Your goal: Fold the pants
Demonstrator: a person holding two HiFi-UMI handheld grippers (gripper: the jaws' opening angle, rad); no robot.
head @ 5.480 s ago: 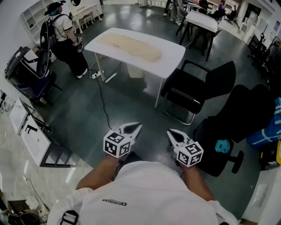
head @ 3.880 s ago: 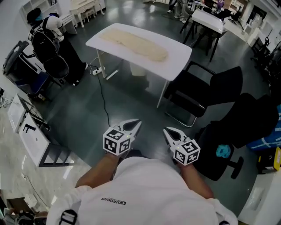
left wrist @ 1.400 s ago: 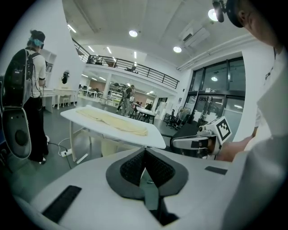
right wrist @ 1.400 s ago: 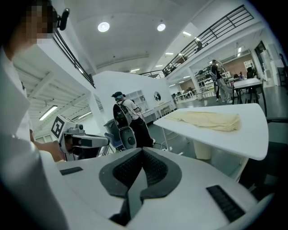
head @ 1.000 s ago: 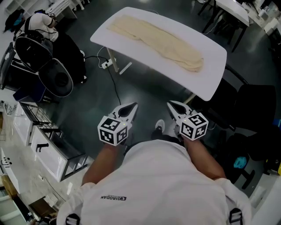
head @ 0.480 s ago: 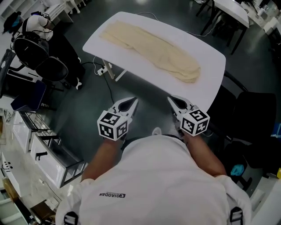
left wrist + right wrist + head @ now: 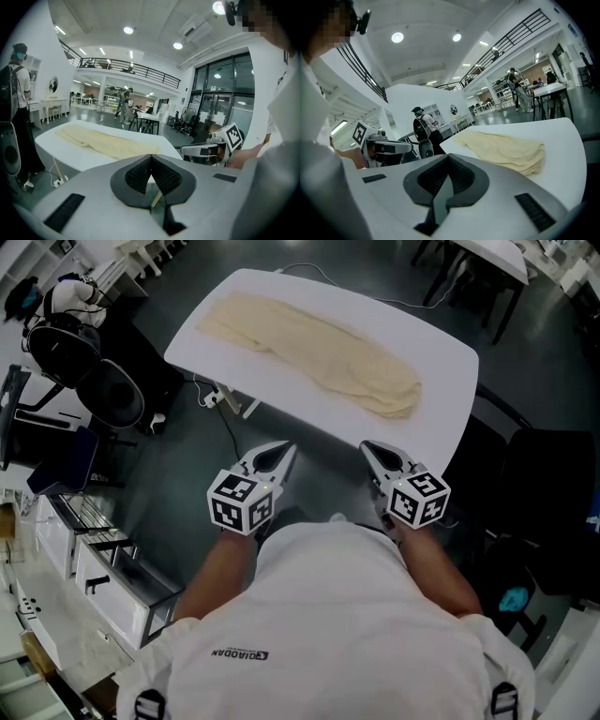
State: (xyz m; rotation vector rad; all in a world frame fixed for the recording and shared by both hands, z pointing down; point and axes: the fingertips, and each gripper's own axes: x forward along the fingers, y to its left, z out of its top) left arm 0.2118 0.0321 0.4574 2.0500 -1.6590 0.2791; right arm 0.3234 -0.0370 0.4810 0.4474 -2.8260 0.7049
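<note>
Pants: the cream pants [image 7: 314, 348] lie flat and long on the white table [image 7: 441, 418], well apart from both tools.
Left tool: the left gripper [image 7: 279, 452] is closed tight, pads together, and has nothing in it. It is in the air near the table's near edge.
Right tool: the right gripper [image 7: 375, 454] is closed too and holds nothing.
Head view only: the whole table top from above, a black chair [image 7: 539, 484] to its right, and the wearer's white shirt [image 7: 319, 634].
Gripper views only: a person with a backpack [image 7: 423, 127] standing past the table, a balcony rail [image 7: 126, 65] high up, and round ceiling lights [image 7: 397, 37].
Hard to see: in the head view that person is only a small shape at the left edge. In the 2 gripper views each tool's own body hides the near table edge. Which end of the pants is the waist cannot be told.
</note>
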